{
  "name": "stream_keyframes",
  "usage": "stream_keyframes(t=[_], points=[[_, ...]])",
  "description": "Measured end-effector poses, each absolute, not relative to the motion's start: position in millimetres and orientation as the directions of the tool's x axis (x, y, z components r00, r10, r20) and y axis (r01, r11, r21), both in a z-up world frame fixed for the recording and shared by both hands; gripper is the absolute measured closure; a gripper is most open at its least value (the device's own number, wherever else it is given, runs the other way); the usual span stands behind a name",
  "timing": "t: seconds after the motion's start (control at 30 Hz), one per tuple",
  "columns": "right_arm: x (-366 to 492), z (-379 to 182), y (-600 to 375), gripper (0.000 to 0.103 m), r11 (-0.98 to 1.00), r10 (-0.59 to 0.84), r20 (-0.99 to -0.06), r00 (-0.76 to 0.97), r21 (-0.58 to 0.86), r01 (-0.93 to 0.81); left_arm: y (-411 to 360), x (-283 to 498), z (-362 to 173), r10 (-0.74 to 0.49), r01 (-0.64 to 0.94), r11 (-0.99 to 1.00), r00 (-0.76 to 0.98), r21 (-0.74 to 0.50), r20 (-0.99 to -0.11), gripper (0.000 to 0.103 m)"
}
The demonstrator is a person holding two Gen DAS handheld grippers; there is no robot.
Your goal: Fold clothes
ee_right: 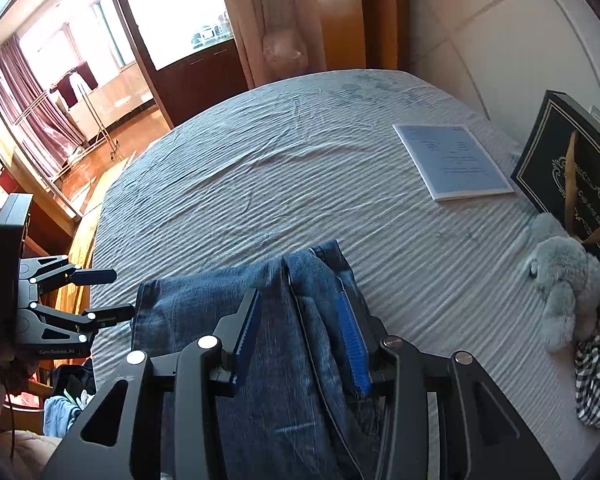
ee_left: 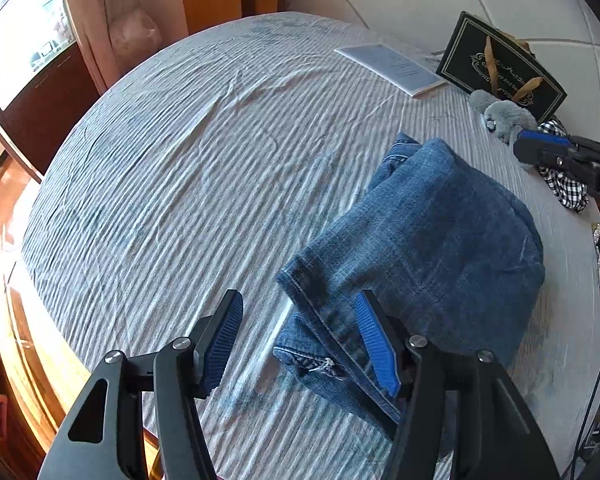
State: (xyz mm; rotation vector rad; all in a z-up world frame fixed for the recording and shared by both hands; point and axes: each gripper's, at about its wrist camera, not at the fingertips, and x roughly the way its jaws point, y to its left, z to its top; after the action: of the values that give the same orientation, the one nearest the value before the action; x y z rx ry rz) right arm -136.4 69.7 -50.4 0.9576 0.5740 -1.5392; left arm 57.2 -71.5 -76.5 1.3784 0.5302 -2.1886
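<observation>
A: Left wrist view: jeans [ee_left: 432, 240] folded in a bundle on the bed [ee_left: 160, 160], near its right side. Left tool [ee_left: 300, 340] spread, hem edge between its fingers, pads not pressing.

B: Right tool [ee_right: 300, 344] also parted, straddling the denim, no pinch visible.

A: Risk, I judge: top layer bulges, so a one-layer grab could drag the fold apart.

B: Plush toy [ee_right: 564, 280] and checked cloth [ee_right: 596, 364] sit near; a sweep right could snag them.
</observation>
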Motion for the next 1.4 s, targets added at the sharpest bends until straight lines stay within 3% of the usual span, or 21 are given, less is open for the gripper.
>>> stream_keyframes(t=[0.4, 0.57, 0.7, 0.8, 0.87, 0.9, 0.93, 1.0, 1.2, 1.4], points=[[-128.6, -87.7, 168.0, 0.063, -0.349, -0.508, -0.861, 0.037, 0.245, 0.905, -30.0, 1.8, -62.7, -0.185, 0.438, -0.899, -0.424, -0.022, -0.886, 0.043], [-116.9, -99.7, 160.1, 0.063, -0.378, -0.496, -0.865, 0.078, 0.296, 0.877, -36.2, -32.3, -76.8, -0.138, 0.329, -0.944, -0.427, -0.012, -0.894, 0.043], [-125.3, -123.4, 140.6, 0.063, -0.518, -0.456, -0.89, 0.016, 0.28, 0.808, -60.3, -40.9, -112.0, -0.107, 0.237, -0.971, -0.368, 0.018, -0.924, 0.043], [-131.8, -140.5, 131.2, 0.062, -0.628, -0.43, -0.903, -0.025, 0.278, 0.727, -81.1, -41.7, -140.8, -0.074, 0.17, -0.985, -0.337, 0.017, -0.938, 0.033], [-129.1, -141.7, 131.7, 0.061, -0.678, -0.43, -0.901, -0.062, 0.277, 0.681, -91.5, -41.4, -146.5, -0.051, 0.136, -0.991, -0.351, 0.003, -0.935, 0.016], [-125.8, -138.5, 135.4, 0.052, -0.703, -0.434, -0.897, -0.085, 0.278, 0.655, -95.2, -41.9, -146.8, -0.021, 0.114, -0.993, -0.353, -0.021, -0.935, 0.016], [-121.6, -134.5, 140.7, 0.033, -0.727, -0.436, -0.893, -0.111, 0.277, 0.628, -97.2, -41.7, -145.4, -0.002, 0.091, -0.995, -0.354, -0.033, -0.935, 0.016], [-111.2, -127.2, 153.3, 0.018, -0.769, -0.434, -0.887, -0.161, 0.271, 0.58, -99.1, -40.1, -141.2, 0.022, 0.041, -0.998, -0.358, -0.04, -0.933, 0.016], [-78.3, -121.6, 194.6, 0.012, -0.853, -0.428, -0.87, -0.244, 0.299, 0.428, -102.9, -25.3, -123.6, 0.119, -0.059, -0.993, -0.416, -0.104, -0.901, 0.016], [-54.7, -130.4, 213.7, 0.011, -0.89, -0.408, -0.873, -0.268, 0.315, 0.329, -99.9, -33.0, -140.8, 0.149, -0.105, -0.988, -0.385, -0.118, -0.911, 0.016]])
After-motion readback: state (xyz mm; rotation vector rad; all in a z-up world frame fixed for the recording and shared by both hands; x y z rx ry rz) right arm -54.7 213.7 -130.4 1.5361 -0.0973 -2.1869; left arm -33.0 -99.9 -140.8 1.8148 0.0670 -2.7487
